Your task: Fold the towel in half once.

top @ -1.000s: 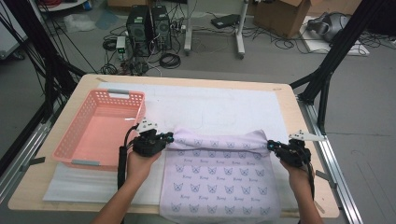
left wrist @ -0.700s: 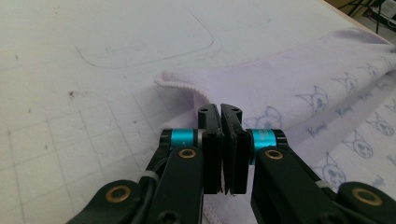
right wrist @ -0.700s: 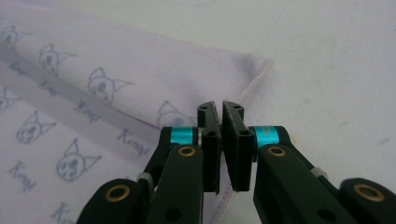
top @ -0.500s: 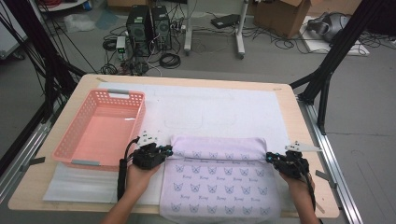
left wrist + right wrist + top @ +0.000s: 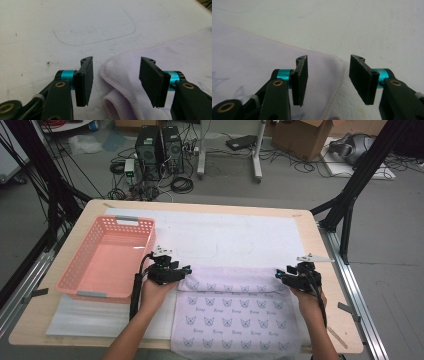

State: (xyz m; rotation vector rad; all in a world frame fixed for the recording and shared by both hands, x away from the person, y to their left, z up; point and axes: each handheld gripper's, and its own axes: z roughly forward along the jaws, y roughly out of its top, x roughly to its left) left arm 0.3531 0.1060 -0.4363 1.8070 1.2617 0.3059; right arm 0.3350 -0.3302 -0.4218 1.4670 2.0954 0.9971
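Observation:
A pale lilac towel (image 5: 234,312) printed with small dark motifs lies at the table's near edge, its far end folded back over itself. My left gripper (image 5: 186,270) sits at the fold's left corner. In the left gripper view the jaws stand open around the folded corner (image 5: 120,75) without touching it. My right gripper (image 5: 277,276) sits at the fold's right corner. The right gripper view has its jaws open too, the towel's hemmed edge (image 5: 334,75) lying between them.
An empty pink plastic basket (image 5: 90,282) stands on the table's left side, close to my left hand. A white mat (image 5: 230,237) covers the table top beyond the towel. Black frame legs, computers and cables stand on the floor behind the table.
Both grippers drew the towel's far edge toward me, laying it over as a fold. They have since opened and let go of the corners.

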